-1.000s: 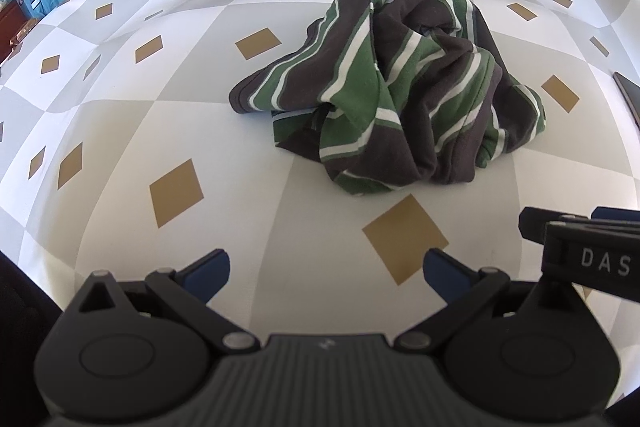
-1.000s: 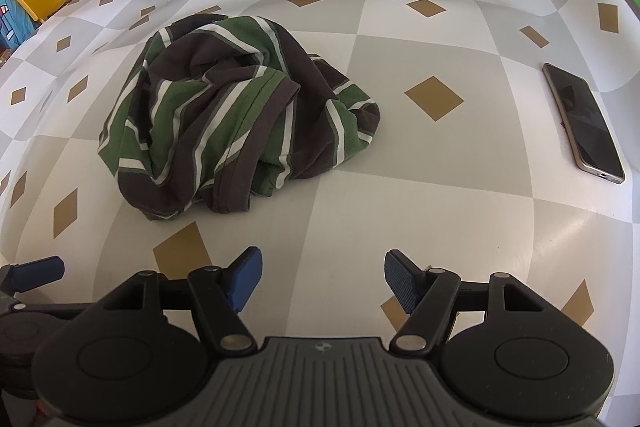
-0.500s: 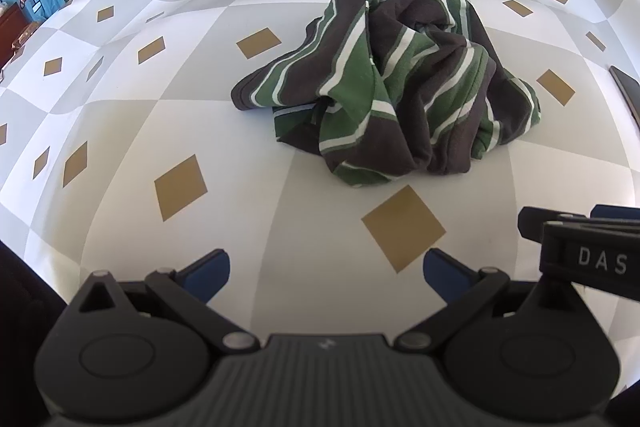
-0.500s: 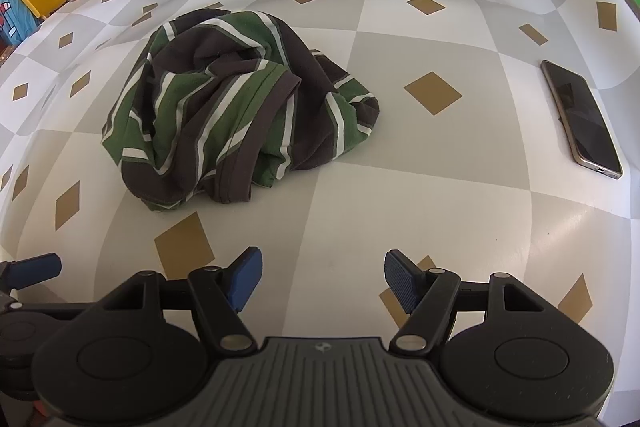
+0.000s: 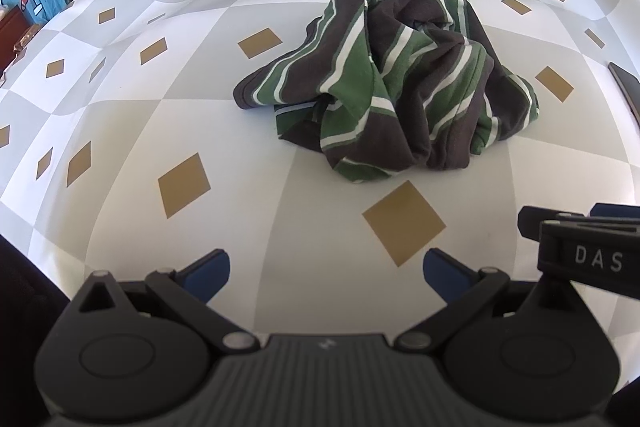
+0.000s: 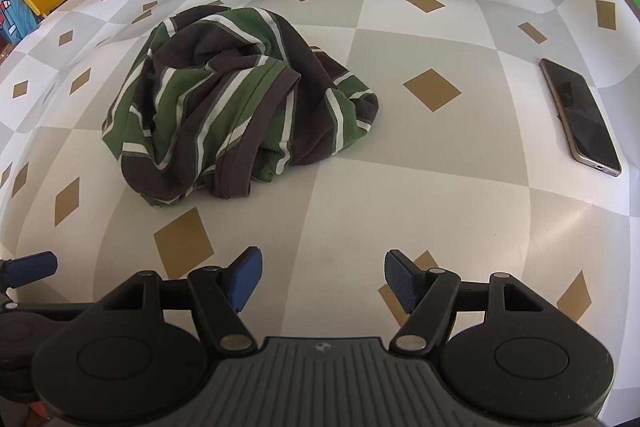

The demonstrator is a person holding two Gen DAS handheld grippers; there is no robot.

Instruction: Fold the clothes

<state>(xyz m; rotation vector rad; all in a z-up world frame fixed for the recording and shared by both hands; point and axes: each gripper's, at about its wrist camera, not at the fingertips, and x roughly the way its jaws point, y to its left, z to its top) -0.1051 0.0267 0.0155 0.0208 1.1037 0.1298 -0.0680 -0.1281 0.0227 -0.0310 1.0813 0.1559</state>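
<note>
Left wrist view: the left gripper [image 5: 325, 277] hangs over the bare worktop [image 5: 192, 99], jaws wide and empty, short of the crumpled striped shirt [image 5: 400, 83]. The shirt looks soft, light and limp; its flat dark hem corner on the heap's left seems the easiest hold.

Right wrist view: the right gripper [image 6: 323, 277], jaws wide and empty, sits near the shirt [image 6: 224, 103]; a phone [image 6: 580, 117] lies well right of it.

A crumpled shirt [image 6: 236, 103] lies on the table [image 6: 400, 195], with a phone [image 6: 580, 117] well apart to its right.
</note>
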